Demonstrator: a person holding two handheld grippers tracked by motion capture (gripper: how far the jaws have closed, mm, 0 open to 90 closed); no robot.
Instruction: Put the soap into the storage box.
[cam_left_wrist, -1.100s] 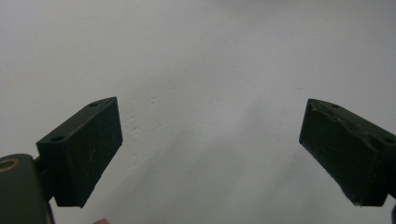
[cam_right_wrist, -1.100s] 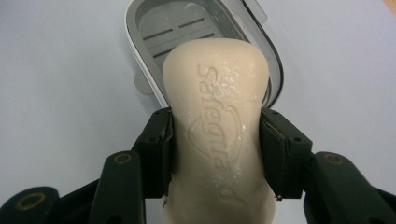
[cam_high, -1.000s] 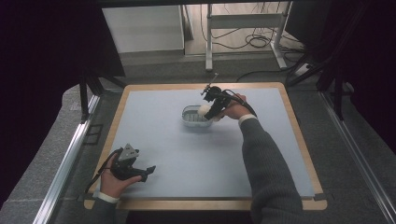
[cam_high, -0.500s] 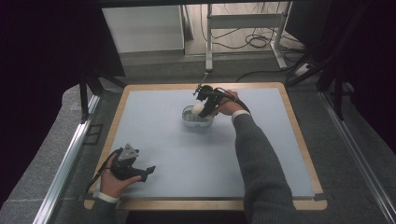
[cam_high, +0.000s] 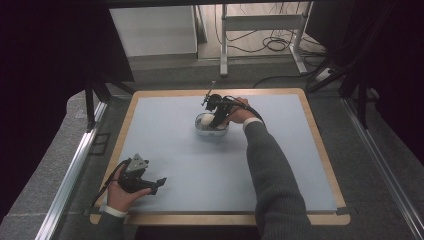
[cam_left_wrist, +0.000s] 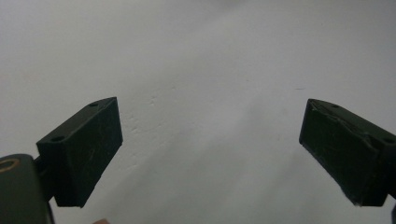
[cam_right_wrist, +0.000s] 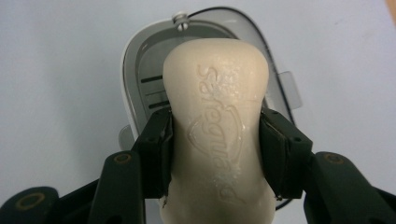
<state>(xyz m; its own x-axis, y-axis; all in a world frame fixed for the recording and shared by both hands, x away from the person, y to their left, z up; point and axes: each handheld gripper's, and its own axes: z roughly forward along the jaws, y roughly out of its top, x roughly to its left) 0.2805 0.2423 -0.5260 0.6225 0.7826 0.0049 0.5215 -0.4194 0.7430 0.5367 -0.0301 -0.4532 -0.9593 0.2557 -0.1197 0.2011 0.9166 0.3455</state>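
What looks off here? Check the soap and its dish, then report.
Nothing stands out. The right gripper clamps the cream soap bar squarely above the open soap dish; no chips or spills show. The left gripper rests open.

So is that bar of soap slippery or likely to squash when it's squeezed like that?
Probably firm: the soap keeps its shape between the right gripper jaws. Its smooth, waxy-looking rounded sides could let it slip.

Soap bar in my right gripper: waxy, cream, embossed, slightly scuffed. Dish: glossy smoky-grey plastic. Pads: matt black rubber. Mat: smooth matt pale blue; table rim wood.
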